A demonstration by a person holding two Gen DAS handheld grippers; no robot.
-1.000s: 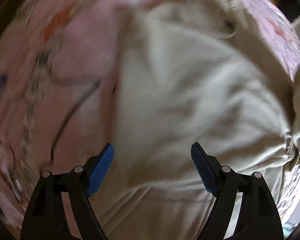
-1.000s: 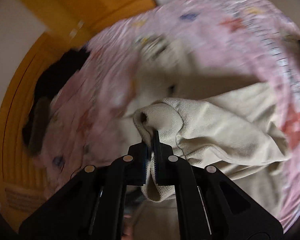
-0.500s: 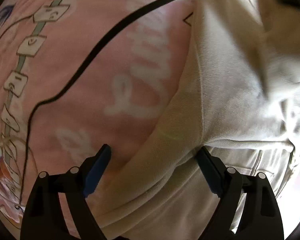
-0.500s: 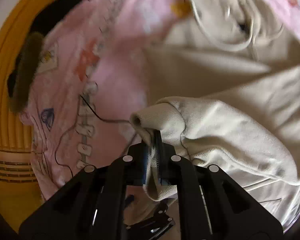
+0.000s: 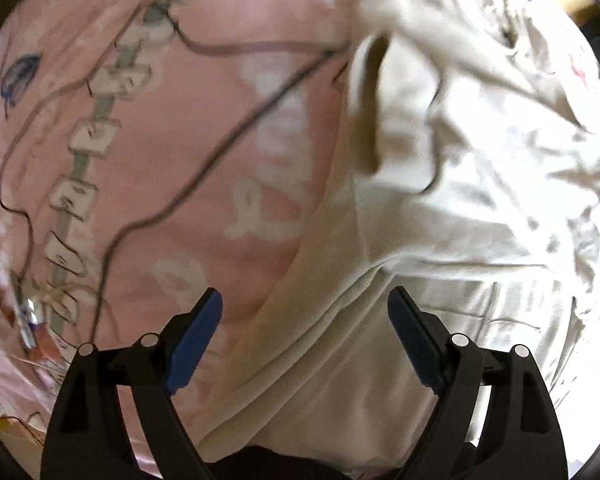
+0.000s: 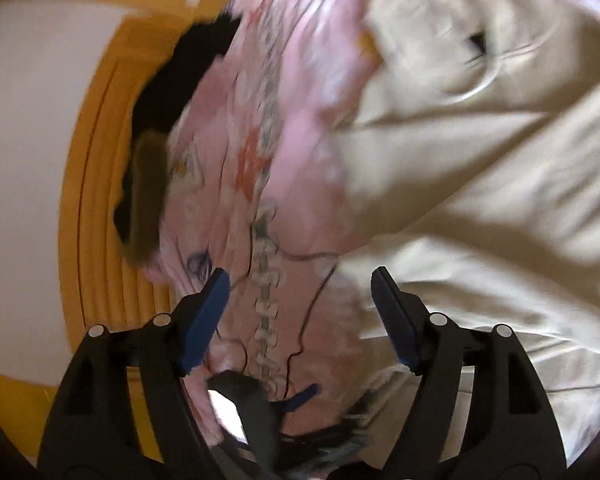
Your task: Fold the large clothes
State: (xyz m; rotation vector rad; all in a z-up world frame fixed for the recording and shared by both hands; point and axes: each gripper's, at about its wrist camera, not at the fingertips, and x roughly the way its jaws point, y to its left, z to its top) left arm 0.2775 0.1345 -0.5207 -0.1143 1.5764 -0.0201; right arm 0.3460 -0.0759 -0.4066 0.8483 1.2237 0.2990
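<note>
Directly under the left gripper (image 5: 305,334), whose blue-padded jaws stand wide apart with nothing clamped, the folded edge of a cream-coloured cotton sweatshirt (image 5: 460,208) runs between the pads. That edge slants from below the gripper, up and to the right, so the garment's long axis in this view lies on a diagonal, its bulk spread to the gripper's right. The cloth is rumpled and blurred; a loose cuffed sleeve end lies beyond the gripper, above centre.

To the gripper's left and ahead spreads a pink printed bedsheet (image 5: 204,152) with white lettering, thin dark lines and a band of small pale rectangles; the sweatshirt lies on it.

The right gripper (image 6: 300,318) has just been opening its jaws; they now stand wide with only the sheet showing between the pads, and nothing is gripped. The sweatshirt (image 6: 492,184) fills the area right of and beyond this gripper. Farther off to the left are a dark furry item (image 6: 150,196) at the sheet's edge, and an orange wooden frame (image 6: 92,184).
</note>
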